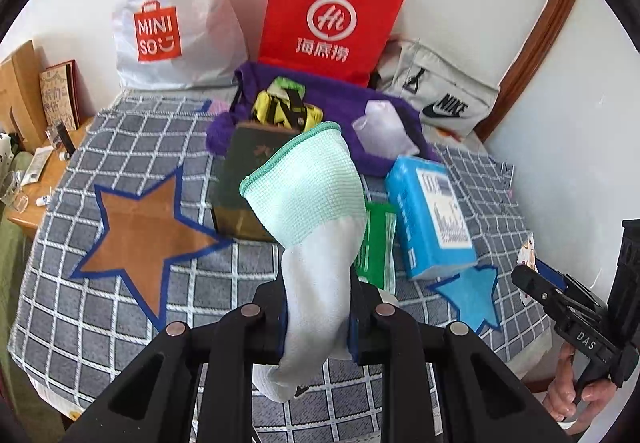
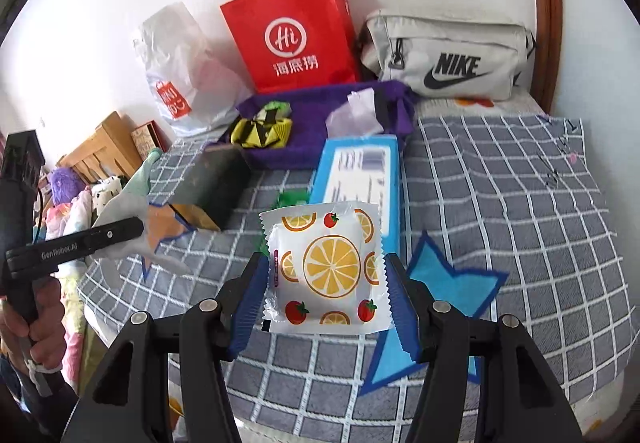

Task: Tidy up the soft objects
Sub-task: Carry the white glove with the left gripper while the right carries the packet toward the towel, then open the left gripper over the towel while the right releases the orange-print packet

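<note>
The left gripper [image 1: 318, 317] has its fingers [image 1: 357, 327] closed on a sock [image 1: 316, 243], white at the foot and pale mint at the cuff with a green rim. The sock stands up from the fingers, its open cuff flaring above the bed [image 1: 224, 283]. The right gripper [image 2: 326, 297] holds a soft packet [image 2: 325, 269] printed with orange slices and tomatoes; its blue-padded fingers [image 2: 250, 301] press the packet's two crimped sides, and the packet is lifted clear of the bed.

Under both lies a grey checked blanket [image 2: 520, 203] with a brown star [image 1: 148, 231] toward the left edge and a blue star [image 2: 448, 283] toward the right edge. Past the sock, near the middle of the bed, stands a dark box [image 1: 240, 171], and just right of it a green packet [image 1: 376, 243], partly hidden by the sock. Beside that lies a blue tissue pack [image 1: 430, 215], tilted. Behind these, toward the far edge, a purple cloth [image 1: 340, 99] is spread out, carrying a yellow and black bundle [image 1: 284, 107] and a clear plastic bag [image 1: 382, 131].

Against the wall at the far edge stand a white shopping bag [image 1: 176, 11], a red paper bag [image 1: 332, 15] and a grey pouch [image 2: 448, 55] at the far right corner. A wooden bench [image 1: 36, 183] sits beyond the left edge.
</note>
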Demonstrator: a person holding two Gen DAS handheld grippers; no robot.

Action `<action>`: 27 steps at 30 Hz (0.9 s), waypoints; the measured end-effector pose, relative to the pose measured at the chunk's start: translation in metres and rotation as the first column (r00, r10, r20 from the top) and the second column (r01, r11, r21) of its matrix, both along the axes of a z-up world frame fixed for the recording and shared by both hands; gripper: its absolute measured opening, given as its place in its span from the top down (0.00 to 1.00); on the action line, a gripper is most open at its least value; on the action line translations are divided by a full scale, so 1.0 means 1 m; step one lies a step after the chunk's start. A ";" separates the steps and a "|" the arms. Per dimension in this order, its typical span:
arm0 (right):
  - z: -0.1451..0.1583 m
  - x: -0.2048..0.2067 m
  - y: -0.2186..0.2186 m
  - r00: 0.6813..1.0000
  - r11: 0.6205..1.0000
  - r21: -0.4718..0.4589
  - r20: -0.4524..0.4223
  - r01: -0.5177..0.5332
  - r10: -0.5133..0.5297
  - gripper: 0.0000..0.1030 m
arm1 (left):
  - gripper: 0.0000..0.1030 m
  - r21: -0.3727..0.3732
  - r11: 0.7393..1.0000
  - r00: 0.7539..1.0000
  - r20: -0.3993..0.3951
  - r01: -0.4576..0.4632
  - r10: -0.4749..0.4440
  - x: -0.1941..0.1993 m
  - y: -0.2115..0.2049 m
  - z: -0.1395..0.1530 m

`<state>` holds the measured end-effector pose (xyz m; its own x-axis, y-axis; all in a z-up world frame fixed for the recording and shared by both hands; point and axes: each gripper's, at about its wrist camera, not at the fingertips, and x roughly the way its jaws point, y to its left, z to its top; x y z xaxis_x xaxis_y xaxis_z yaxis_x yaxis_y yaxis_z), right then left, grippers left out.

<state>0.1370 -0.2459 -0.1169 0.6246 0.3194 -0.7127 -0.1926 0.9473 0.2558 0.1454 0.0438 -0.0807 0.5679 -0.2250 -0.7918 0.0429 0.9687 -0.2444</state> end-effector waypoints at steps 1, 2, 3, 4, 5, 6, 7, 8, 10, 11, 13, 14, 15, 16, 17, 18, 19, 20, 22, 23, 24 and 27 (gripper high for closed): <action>0.004 0.002 0.002 1.000 1.000 -0.002 0.005 0.000 0.000 0.44 | 0.80 0.001 1.000 1.000 0.008 0.001 -0.001 0.001 0.001 0.004; 0.007 0.005 0.003 1.000 1.000 -0.005 0.010 0.000 0.000 0.44 | 0.80 0.002 1.000 1.000 0.017 -0.001 0.001 0.003 0.002 0.008; 0.011 0.009 0.004 1.000 1.000 -0.007 0.013 0.000 0.000 0.44 | 0.80 0.001 1.000 1.000 0.023 -0.003 0.003 0.005 0.003 0.011; 0.015 0.012 0.006 1.000 1.000 -0.010 0.017 -0.002 0.002 0.44 | 0.80 0.001 1.000 1.000 0.031 -0.002 0.002 0.007 0.004 0.014; 0.018 0.014 0.007 1.000 1.000 -0.011 0.022 -0.003 0.003 0.44 | 0.80 0.002 1.000 0.999 0.034 -0.001 0.001 0.008 0.005 0.016; 0.021 0.018 0.007 1.000 1.000 -0.011 0.026 -0.002 0.002 0.44 | 0.80 0.002 1.000 0.999 0.038 -0.004 0.004 0.010 0.005 0.018; 0.024 0.021 0.008 1.000 1.000 -0.011 0.029 0.000 0.000 0.44 | 0.80 0.002 1.000 0.999 0.042 -0.003 0.003 0.013 0.005 0.020; 0.026 0.024 0.009 0.999 1.000 -0.010 0.034 0.002 -0.002 0.44 | 0.80 0.002 1.000 0.999 0.045 -0.002 0.002 0.017 0.006 0.022; 0.031 0.029 0.011 0.999 1.000 -0.012 0.047 0.001 -0.001 0.44 | 0.80 0.001 1.000 0.999 0.050 -0.002 0.002 0.023 0.007 0.025; 0.033 0.032 0.013 0.999 1.000 -0.017 0.052 -0.001 0.001 0.44 | 0.80 0.002 1.000 0.999 0.051 -0.003 0.002 0.027 0.008 0.026; 0.037 0.038 0.016 0.998 1.000 -0.029 0.062 -0.003 0.005 0.44 | 0.80 0.003 1.000 0.999 0.053 -0.005 0.005 0.034 0.010 0.028; 0.038 0.041 0.018 0.998 0.999 -0.037 0.070 -0.005 0.008 0.44 | 0.80 0.001 1.000 0.999 0.052 -0.005 0.005 0.040 0.011 0.028; 0.040 0.044 0.020 0.997 0.999 -0.042 0.074 -0.006 0.009 0.44 | 0.80 -0.001 1.000 0.999 0.050 -0.005 0.005 0.044 0.011 0.029; 0.041 0.048 0.022 0.997 0.999 -0.046 0.078 -0.007 0.011 0.44 | 0.80 -0.002 1.000 0.999 0.047 -0.004 0.004 0.049 0.012 0.029; 0.042 0.051 0.024 0.997 0.999 -0.048 0.082 -0.009 0.012 0.44 | 0.80 -0.001 1.000 0.999 0.046 -0.003 0.003 0.053 0.012 0.029; 0.043 0.055 0.026 0.996 0.999 -0.050 0.085 -0.011 0.015 0.44 | 0.80 0.001 1.000 0.999 0.045 -0.001 0.001 0.058 0.012 0.030; 0.043 0.060 0.027 0.996 0.999 -0.051 0.087 -0.011 0.016 0.44 | 0.80 0.003 1.000 0.999 0.045 0.002 -0.002 0.062 0.011 0.030; 0.043 0.065 0.028 0.996 0.999 -0.052 0.087 -0.011 0.015 0.44 | 0.80 0.007 1.000 0.999 0.043 0.004 -0.004 0.068 0.011 0.030; 0.043 0.074 0.031 0.996 0.999 -0.052 0.087 -0.010 0.015 0.44 | 0.80 0.009 1.000 0.999 0.041 0.006 -0.006 0.077 0.011 0.031; 0.042 0.079 0.032 0.996 0.999 -0.052 0.089 -0.012 0.016 0.44 | 0.80 0.010 1.000 0.999 0.041 0.006 -0.007 0.081 0.012 0.032; 0.042 0.083 0.032 0.996 0.999 -0.052 0.090 -0.012 0.016 0.44 | 0.80 0.012 1.000 0.999 0.041 0.005 -0.006 0.086 0.012 0.033; 0.042 0.096 0.033 0.995 0.998 -0.053 0.097 -0.015 0.020 0.44 | 0.80 0.017 1.000 0.999 0.042 0.005 -0.006 0.101 0.013 0.035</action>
<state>0.2327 -0.2132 -0.0748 0.6862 0.2954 -0.6647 -0.2313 0.9550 0.1856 0.2459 0.0567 -0.0452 0.5992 -0.2147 -0.7713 0.0579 0.9725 -0.2257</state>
